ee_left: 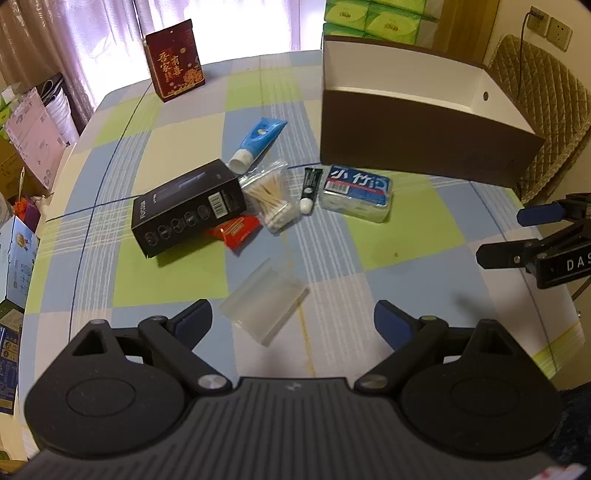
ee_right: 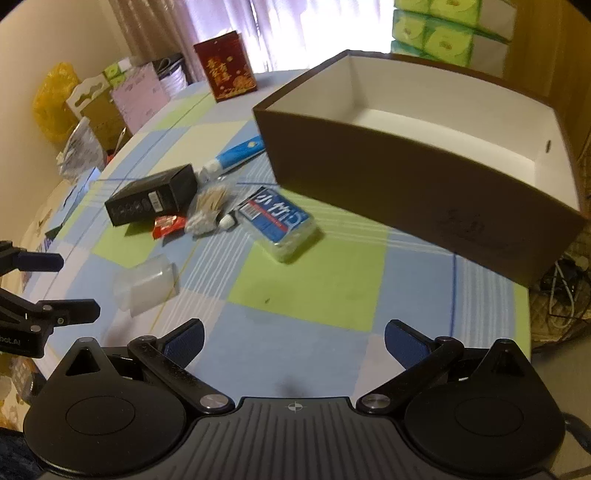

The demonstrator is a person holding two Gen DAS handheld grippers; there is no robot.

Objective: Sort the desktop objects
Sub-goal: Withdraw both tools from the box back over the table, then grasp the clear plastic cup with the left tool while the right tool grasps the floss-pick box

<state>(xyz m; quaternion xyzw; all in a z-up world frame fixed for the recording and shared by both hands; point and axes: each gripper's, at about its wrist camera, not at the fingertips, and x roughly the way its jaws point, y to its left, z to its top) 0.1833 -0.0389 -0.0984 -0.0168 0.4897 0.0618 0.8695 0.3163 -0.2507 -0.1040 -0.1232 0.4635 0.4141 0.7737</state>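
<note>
On the checked tablecloth lie a black carton [ee_left: 188,208] [ee_right: 151,199], a red packet [ee_left: 236,230] [ee_right: 168,225] half under it, a bag of cotton swabs [ee_left: 271,197] [ee_right: 208,210], a blue tube [ee_left: 256,142] [ee_right: 236,155], a small dark tube [ee_left: 309,190], a blue-and-white tissue pack [ee_left: 356,194] [ee_right: 280,223] and a clear plastic case [ee_left: 264,304] [ee_right: 146,282]. My left gripper [ee_left: 293,325] [ee_right: 74,288] is open just short of the clear case. My right gripper [ee_right: 293,343] [ee_left: 498,236] is open over bare cloth, right of the clear case.
A large brown box with a white inside [ee_left: 417,122] [ee_right: 424,162] stands open at the back right. A red gift box [ee_left: 173,61] [ee_right: 227,66] stands upright at the far edge. Cartons and bags crowd the floor on the left; tissue packs [ee_left: 373,18] are stacked behind the brown box.
</note>
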